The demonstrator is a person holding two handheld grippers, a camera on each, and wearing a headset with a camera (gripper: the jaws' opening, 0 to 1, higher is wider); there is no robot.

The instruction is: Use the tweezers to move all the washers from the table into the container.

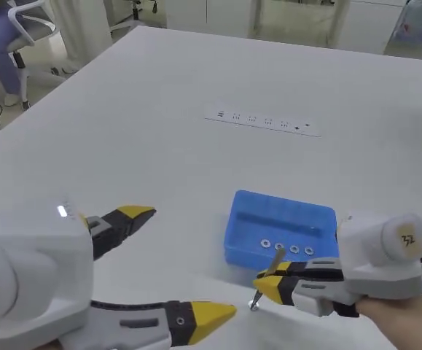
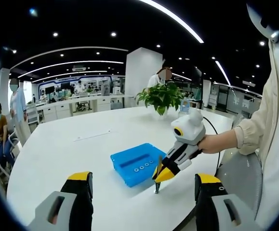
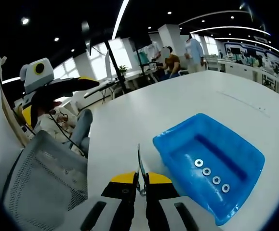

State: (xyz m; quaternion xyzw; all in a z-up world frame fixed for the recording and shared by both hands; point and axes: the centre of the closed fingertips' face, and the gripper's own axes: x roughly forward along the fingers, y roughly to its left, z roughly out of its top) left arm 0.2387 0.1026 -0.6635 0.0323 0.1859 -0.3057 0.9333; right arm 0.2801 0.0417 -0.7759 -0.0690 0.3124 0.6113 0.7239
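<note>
While inside 1 container, 4 washers.

Four washers, one container, one tweezers, two tools.

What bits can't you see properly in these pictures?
- Tweezers tip, head view: too small to tell whether it grips anything.
- Table near edge, head view: hidden behind the left tool and the right tool, so anything lying there is out of sight.
- Tray near right corner, head view: covered by the right tool.
- Power strip, head view: markings too small to read.
</note>
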